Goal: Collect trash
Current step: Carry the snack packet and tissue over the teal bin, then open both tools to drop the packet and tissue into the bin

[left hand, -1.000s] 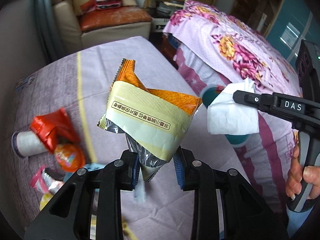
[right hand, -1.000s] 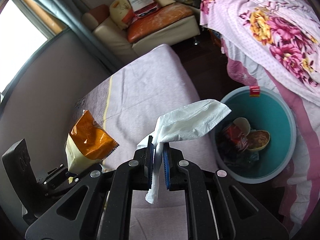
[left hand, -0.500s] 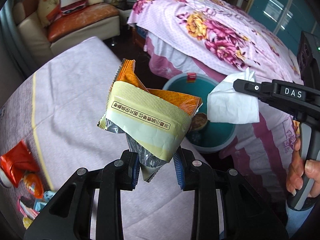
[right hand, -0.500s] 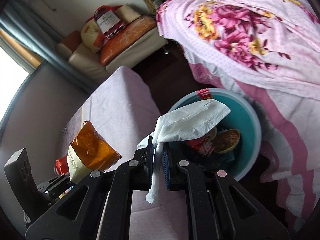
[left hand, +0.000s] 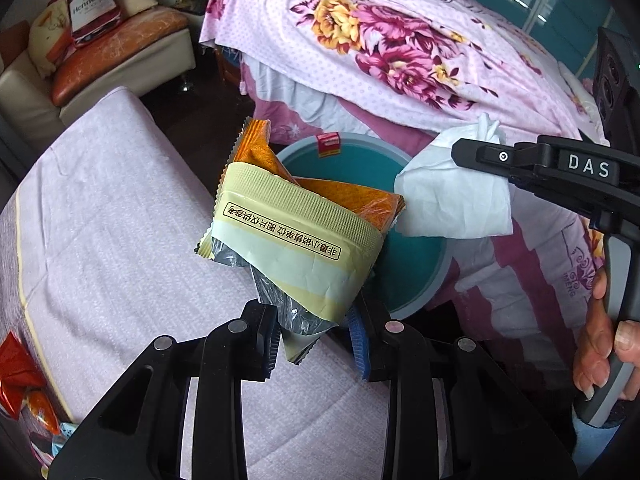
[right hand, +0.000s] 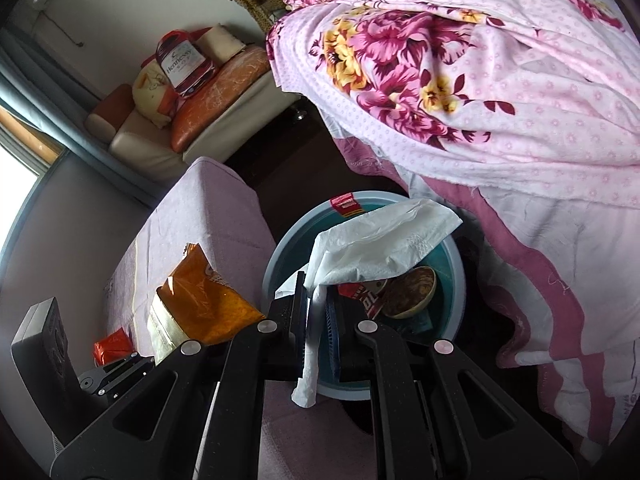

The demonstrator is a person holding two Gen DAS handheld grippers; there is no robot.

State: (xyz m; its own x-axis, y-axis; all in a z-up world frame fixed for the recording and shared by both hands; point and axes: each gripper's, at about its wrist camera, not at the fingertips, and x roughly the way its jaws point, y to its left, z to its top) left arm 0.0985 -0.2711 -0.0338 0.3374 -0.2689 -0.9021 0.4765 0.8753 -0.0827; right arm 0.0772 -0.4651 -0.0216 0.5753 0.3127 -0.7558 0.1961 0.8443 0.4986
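My left gripper (left hand: 314,326) is shut on an orange and cream snack wrapper (left hand: 296,228), held upright at the table's edge beside the teal trash bin (left hand: 416,264). My right gripper (right hand: 318,300) is shut on a white tissue (right hand: 380,240) and holds it over the bin (right hand: 452,292). The bin holds a red wrapper (right hand: 366,296) and a brown bowl (right hand: 412,290). The wrapper also shows in the right wrist view (right hand: 204,300), and the tissue in the left wrist view (left hand: 452,204).
A lilac-covered table (left hand: 104,224) has more trash at its left end, including a red wrapper (left hand: 16,376). A bed with a floral cover (left hand: 400,48) stands behind the bin. A sofa (left hand: 100,60) is at the far left.
Both grippers have swung right, from over the table toward the bin. The tissue now hangs over the bin. Both still hold their items.
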